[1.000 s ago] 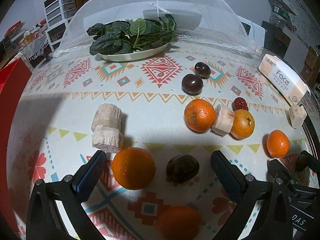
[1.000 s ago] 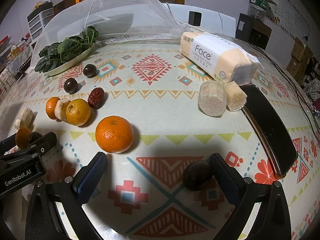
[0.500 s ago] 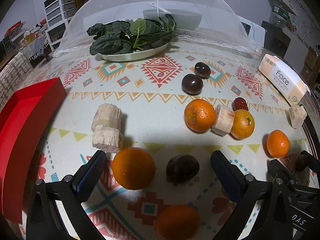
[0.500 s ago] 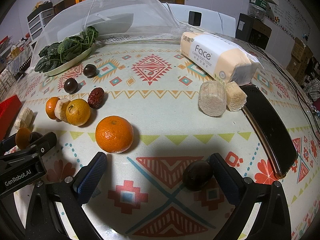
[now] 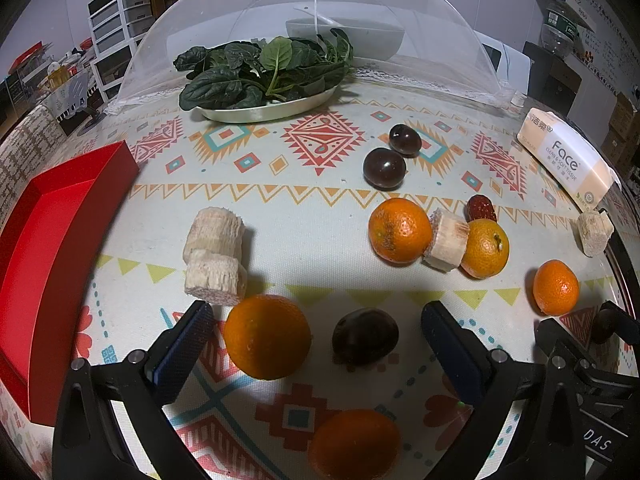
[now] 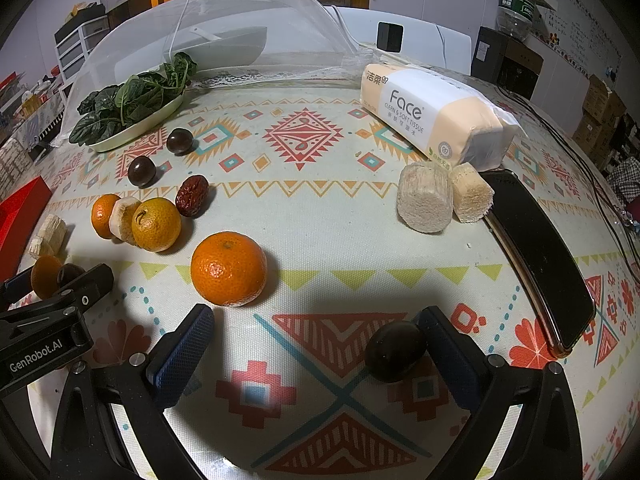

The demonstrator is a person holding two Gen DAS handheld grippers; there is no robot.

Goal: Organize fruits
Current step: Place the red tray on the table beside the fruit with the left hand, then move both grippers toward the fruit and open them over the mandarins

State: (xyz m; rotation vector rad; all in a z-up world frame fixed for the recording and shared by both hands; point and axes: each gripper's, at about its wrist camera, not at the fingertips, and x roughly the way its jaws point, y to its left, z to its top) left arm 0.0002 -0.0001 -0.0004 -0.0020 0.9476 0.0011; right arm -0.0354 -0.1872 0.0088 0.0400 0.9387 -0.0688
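Seemingly dimpled, round orange (image 5: 267,342) between left fingers (image 5: 182,354).

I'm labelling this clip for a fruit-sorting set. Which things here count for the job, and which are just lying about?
For the job:
oranges
dark plums
red date
sugarcane chunks
red tray

Lying about:
tissue pack
phone
spinach plate
mesh food cover

Six round oranges (image 5: 267,342) and several dark glossy plums (image 5: 384,168) lie loose and scattered on the patterned surface (image 5: 304,216); a wrinkled red date (image 6: 192,195) rests beside two oranges flanking a banana slice (image 5: 446,239).
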